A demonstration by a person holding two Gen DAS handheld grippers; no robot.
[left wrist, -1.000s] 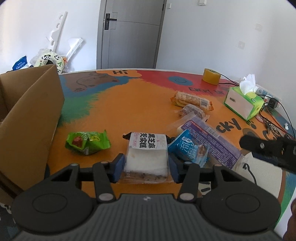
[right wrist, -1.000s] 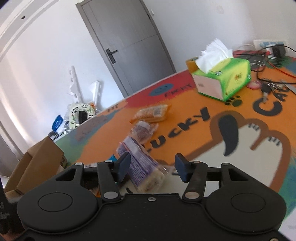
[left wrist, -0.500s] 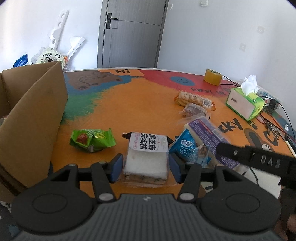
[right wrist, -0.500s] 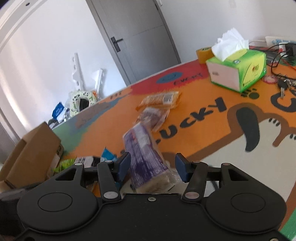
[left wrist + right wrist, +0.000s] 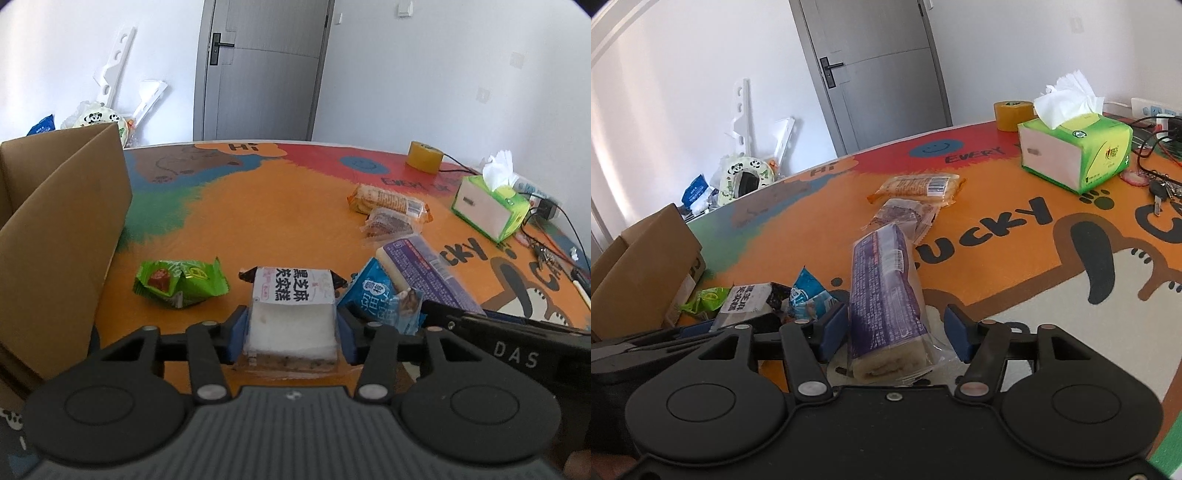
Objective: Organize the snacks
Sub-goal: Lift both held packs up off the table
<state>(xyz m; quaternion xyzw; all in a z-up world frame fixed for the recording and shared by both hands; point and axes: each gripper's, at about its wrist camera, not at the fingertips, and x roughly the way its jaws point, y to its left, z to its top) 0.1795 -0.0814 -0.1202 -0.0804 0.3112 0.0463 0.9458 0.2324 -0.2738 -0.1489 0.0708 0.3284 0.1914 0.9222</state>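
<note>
My left gripper (image 5: 291,334) is shut on a white sesame cake pack (image 5: 291,314) that rests on the colourful table mat (image 5: 258,221). A green snack bag (image 5: 179,282) lies to its left and a blue snack bag (image 5: 380,299) to its right. My right gripper (image 5: 895,332) is open, its fingers on either side of the near end of a long purple-wrapped roll cake (image 5: 886,288); the left finger touches the wrapper, the right stands apart. The roll also shows in the left wrist view (image 5: 424,275). A biscuit pack (image 5: 918,186) and a small clear-wrapped pastry (image 5: 901,216) lie farther back.
An open cardboard box (image 5: 55,236) stands at the table's left edge. A green tissue box (image 5: 1075,151), a tape roll (image 5: 1012,114), keys (image 5: 1161,192) and cables sit at the far right. A grey door (image 5: 258,70) is behind the table.
My right gripper has swung left and come down around the near end of the purple roll cake. My left gripper has stayed shut on the white cake pack.
</note>
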